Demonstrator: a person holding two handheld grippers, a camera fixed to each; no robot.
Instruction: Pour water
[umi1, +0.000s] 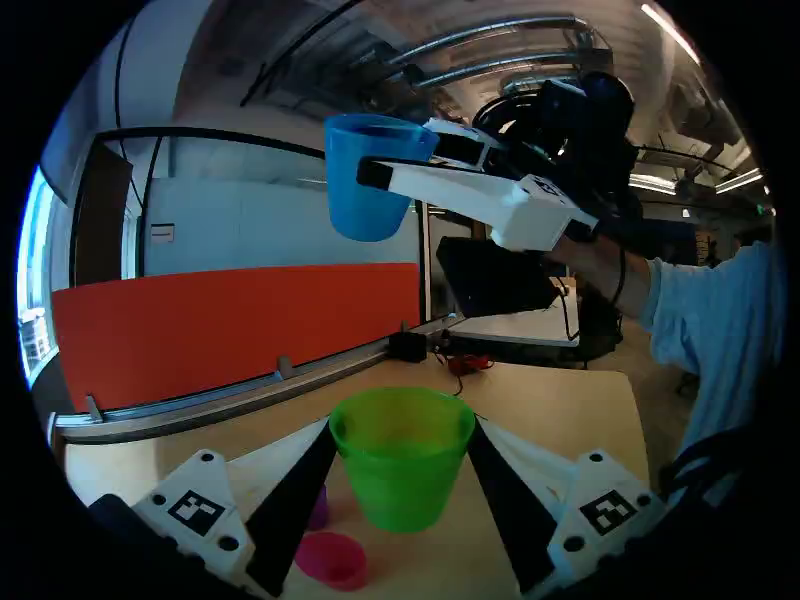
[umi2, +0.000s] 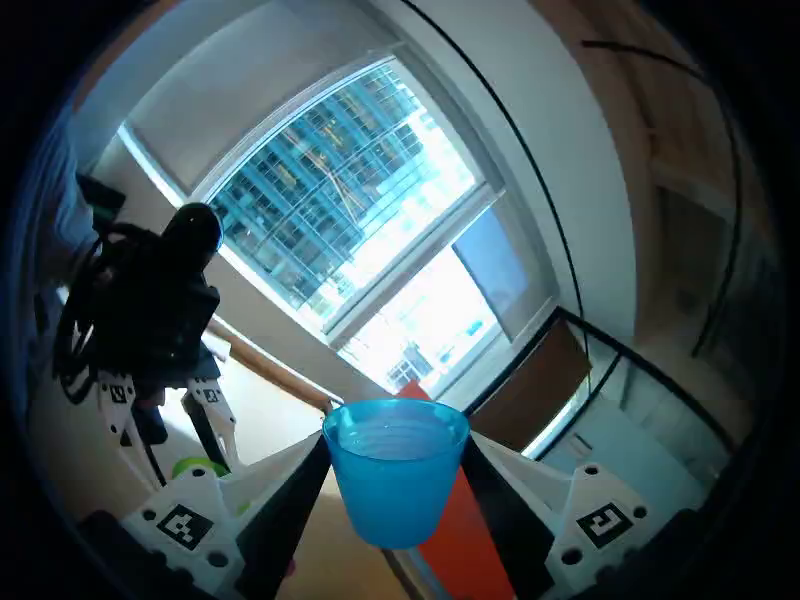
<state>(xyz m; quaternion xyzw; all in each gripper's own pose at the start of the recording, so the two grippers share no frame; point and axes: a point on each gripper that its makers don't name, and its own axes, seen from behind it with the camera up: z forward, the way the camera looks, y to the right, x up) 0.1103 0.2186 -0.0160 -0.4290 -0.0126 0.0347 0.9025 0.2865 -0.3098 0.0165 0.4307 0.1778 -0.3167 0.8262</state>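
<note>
My left gripper (umi1: 402, 470) is shut on a green cup (umi1: 402, 455), held upright just above the wooden table (umi1: 560, 400). Up high and beyond it, the right gripper (umi1: 378, 172) holds a blue cup (umi1: 368, 178) in the air, tilted a little. In the right gripper view, my right gripper (umi2: 396, 470) is shut on the same blue cup (umi2: 396, 470), which has clear water inside. The left gripper (umi2: 165, 400) and a sliver of the green cup (umi2: 198, 466) lie at the lower left there.
A pink cup (umi1: 335, 560) and a purple one (umi1: 318, 508) stand on the table under the left gripper. An orange panel (umi1: 220, 325) backs the table; cables and a black box (umi1: 405, 345) lie at its far edge. A person's sleeve (umi1: 720, 330) is at right.
</note>
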